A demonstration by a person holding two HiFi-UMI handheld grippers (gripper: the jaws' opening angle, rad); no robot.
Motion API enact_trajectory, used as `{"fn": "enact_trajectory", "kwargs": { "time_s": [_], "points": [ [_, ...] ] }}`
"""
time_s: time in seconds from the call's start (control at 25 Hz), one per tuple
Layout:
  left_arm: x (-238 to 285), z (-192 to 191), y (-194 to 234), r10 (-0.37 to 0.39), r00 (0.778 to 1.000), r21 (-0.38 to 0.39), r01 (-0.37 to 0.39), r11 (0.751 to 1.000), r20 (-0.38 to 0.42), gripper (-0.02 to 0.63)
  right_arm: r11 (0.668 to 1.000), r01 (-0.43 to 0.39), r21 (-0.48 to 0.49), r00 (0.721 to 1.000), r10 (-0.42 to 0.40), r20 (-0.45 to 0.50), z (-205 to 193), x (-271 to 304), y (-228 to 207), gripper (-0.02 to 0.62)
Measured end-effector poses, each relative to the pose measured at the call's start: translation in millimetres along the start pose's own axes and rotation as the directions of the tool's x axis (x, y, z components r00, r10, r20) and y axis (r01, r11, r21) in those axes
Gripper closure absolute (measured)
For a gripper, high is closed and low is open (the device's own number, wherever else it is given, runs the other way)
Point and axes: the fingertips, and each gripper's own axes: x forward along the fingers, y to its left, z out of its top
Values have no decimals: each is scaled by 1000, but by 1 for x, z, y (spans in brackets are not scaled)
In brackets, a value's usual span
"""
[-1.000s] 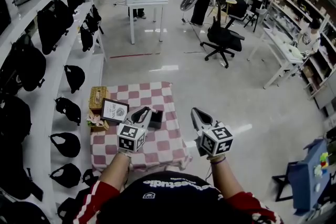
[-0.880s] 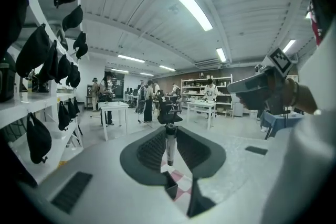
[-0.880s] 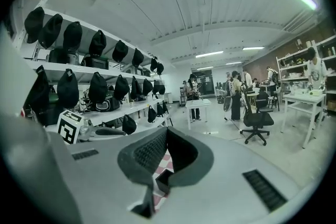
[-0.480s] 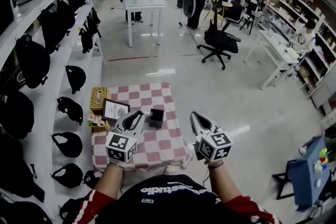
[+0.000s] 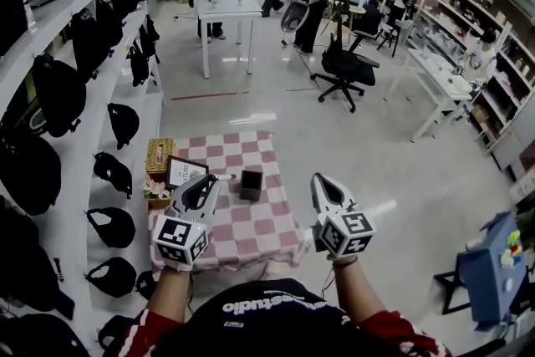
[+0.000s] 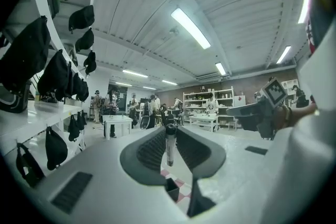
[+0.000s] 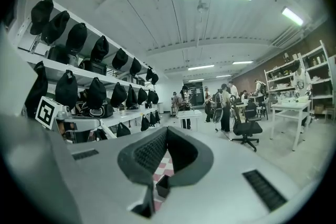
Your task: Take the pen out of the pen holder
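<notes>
A slim pen [image 6: 169,147] with a dark cap stands upright between the jaws of my left gripper [image 6: 169,132], which is shut on it. In the head view that left gripper [image 5: 213,181] hovers over the left half of the checked table, and the pen's [image 5: 224,177] pale end pokes out toward the black square pen holder [image 5: 251,184]. The pen is clear of the holder, which shows below the jaws in the left gripper view [image 6: 171,189]. My right gripper [image 5: 321,181] hangs off the table's right edge, shut and holding nothing [image 7: 166,131].
The small table wears a red-and-white checked cloth [image 5: 251,223]. On its left side are a framed card [image 5: 184,173] and a woven box [image 5: 158,155]. Shelves of black bags [image 5: 58,88] run along the left. A white table [image 5: 226,8], an office chair [image 5: 344,67] and people stand farther off.
My left gripper has drawn back to the left and toward me, away from the pen holder, carrying the pen. The right gripper has barely moved.
</notes>
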Motion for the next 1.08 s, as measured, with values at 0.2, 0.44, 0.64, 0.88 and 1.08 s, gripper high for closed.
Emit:
{"fn": "enact_trajectory", "kwargs": {
  "time_s": [0.2, 0.44, 0.64, 0.88, 1.08],
  "points": [
    [-15, 9, 3, 15, 1000, 15, -16, 1000, 19, 537, 1000, 14, -6, 1000, -14, 10, 2, -7, 7, 592],
    [-24, 9, 8, 26, 1000, 17, -26, 1000, 1, 536, 1000, 1, -16, 1000, -1, -12, -5, -10, 18, 592],
    [-23, 8, 10, 22, 999, -7, -21, 1000, 34, 537, 1000, -4, -24, 1000, 3, -22, -5, -10, 21, 592],
    [-24, 9, 9, 16, 999, -13, -16, 1000, 38, 537, 1000, -6, -29, 1000, 5, -29, -3, -11, 24, 592],
    [-25, 8, 6, 14, 999, -15, -14, 1000, 35, 536, 1000, -7, -31, 999, 6, -31, -3, -13, 24, 592]
  ]
}}
